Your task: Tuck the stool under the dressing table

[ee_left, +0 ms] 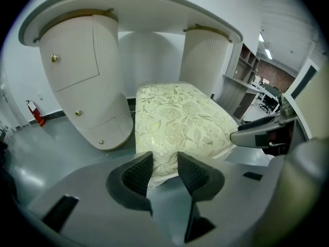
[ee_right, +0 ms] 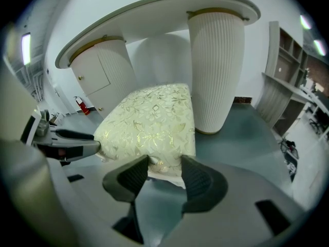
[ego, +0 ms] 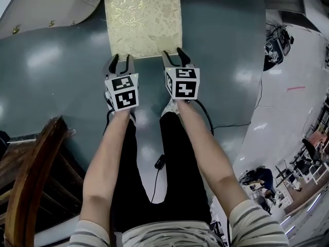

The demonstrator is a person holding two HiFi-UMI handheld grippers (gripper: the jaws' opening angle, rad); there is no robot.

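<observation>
My left gripper [ego: 121, 60] and right gripper [ego: 174, 55] have jaws spread, tips at the near edge of the stool [ego: 143, 17]. Its far end sits between the dressing table [ee_left: 139, 6] pedestals. A wooden chair [ego: 31, 184] stands at left.

The stool [ego: 143, 19] is cut by the top edge of the head view, so its far end does not show, and in every view the cover hides its legs. Of the dressing table [ego: 49, 6] the head view gives only parts at the upper edge. In both gripper views the pads [ee_left: 138, 175] cover part of the stool's near edge; whether they touch the fabric I cannot tell. The wooden furniture [ego: 28, 189] at lower left is cut off. The people [ego: 264, 181] at right are too small to make out.
</observation>
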